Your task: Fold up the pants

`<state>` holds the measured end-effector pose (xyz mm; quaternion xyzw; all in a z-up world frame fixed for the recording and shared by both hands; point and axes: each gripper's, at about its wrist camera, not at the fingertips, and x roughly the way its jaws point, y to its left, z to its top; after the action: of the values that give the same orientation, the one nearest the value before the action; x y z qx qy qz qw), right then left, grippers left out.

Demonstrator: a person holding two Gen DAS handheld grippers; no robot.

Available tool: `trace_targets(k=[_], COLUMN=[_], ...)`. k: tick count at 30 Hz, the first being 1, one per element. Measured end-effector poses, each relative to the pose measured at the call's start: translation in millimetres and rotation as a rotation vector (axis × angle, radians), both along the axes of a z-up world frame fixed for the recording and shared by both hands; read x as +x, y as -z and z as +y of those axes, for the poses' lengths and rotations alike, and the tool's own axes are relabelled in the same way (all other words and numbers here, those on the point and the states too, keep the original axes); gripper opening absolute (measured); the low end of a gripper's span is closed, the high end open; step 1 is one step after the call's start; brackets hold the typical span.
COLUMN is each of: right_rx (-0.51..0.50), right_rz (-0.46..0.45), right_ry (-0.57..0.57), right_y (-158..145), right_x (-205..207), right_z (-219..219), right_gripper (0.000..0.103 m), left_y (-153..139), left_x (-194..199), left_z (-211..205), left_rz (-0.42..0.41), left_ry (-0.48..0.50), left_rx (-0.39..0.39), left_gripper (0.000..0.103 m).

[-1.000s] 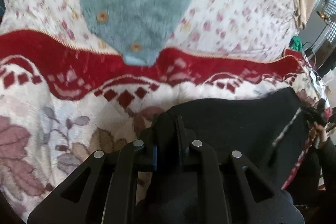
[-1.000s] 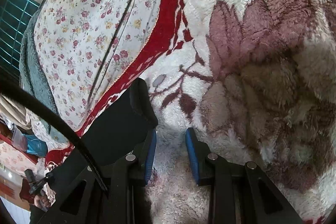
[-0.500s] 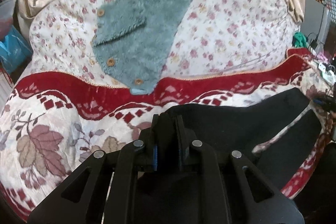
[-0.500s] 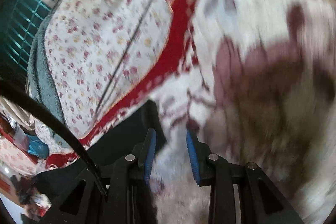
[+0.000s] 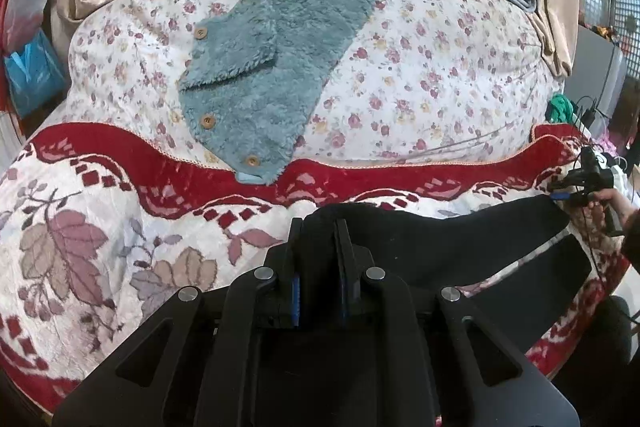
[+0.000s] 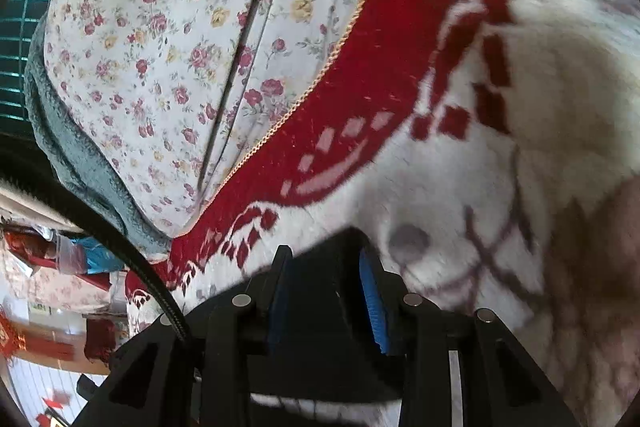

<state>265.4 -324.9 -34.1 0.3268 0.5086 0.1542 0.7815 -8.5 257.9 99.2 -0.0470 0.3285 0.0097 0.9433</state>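
Level, both grippers [image 5: 318,247] [image 6: 326,275] clamping black pants [image 5: 460,239].

Pants [image 5: 448,243] lie on the blanket [image 5: 80,227] — cardigan [image 5: 280,67] behind, on the quilt [image 5: 420,75].

No writing can be read anywhere — no label, brand or number. The red hangings [image 6: 24,337] at the right wrist view's edge are too blurred to read.
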Motion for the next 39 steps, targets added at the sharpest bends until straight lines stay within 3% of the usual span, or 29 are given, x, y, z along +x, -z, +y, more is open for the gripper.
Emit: trace_targets(k=[5,7,9,12,16,22,29,35,37,39], right_rx=[-0.072,-0.077,-0.084,-0.089,-0.05,-0.045,-0.09,-0.197,-0.229,-0.229], right_rz=[0.031,0.008,-0.024,-0.096,-0.218,-0.384,-0.427,-0.355,-0.332,-0.321], right_ry=[-0.054,-0.085,-0.103,-0.141,-0.174,-0.318,-0.483,-0.59,-0.595,-0.586], right_y=[7.9,8.5,6.5,-4.3,-30.6,-58.0,-44.2,-5.2,6.6,12.7], right_x=[14.4,16.7,15.1,4.6,-24.6,-94.1,-169.6,-203.5,-207.6,-209.2], right_z=[13.2,16.9,18.6,22.7,18.2,25.8,41.3,51.8,50.8,45.8], right_gripper=[0.033,0.027,0.006,0.006,0.006,0.005,0.005,0.005,0.005,0.005], left_y=[6.7,8.0,9.4,10.7,12.6,17.0,44.8,83.3,93.6,100.8], left_x=[4.4,7.9,10.8,13.0,3.5,-47.3,-114.6,-138.2,-147.3,-163.9], left_z=[2.9,3.1,2.7,8.2,19.2,37.1,52.7,78.0,91.5,109.1], left_rz=[0.014,0.016,0.021,0.027,0.026,-0.019,-0.061,-0.011,-0.006,-0.034], left_ry=[-0.001,0.002,0.006,0.001,0.011,0.008,-0.013,-0.072,-0.141,-0.269], left_rx=[-0.002,0.001,0.012,0.016,0.017,0.001,-0.021,-0.159,-0.237,-0.332], left_gripper=[0.012,0.012,0.012,0.012,0.012,0.012,0.012,0.018,0.021,0.021])
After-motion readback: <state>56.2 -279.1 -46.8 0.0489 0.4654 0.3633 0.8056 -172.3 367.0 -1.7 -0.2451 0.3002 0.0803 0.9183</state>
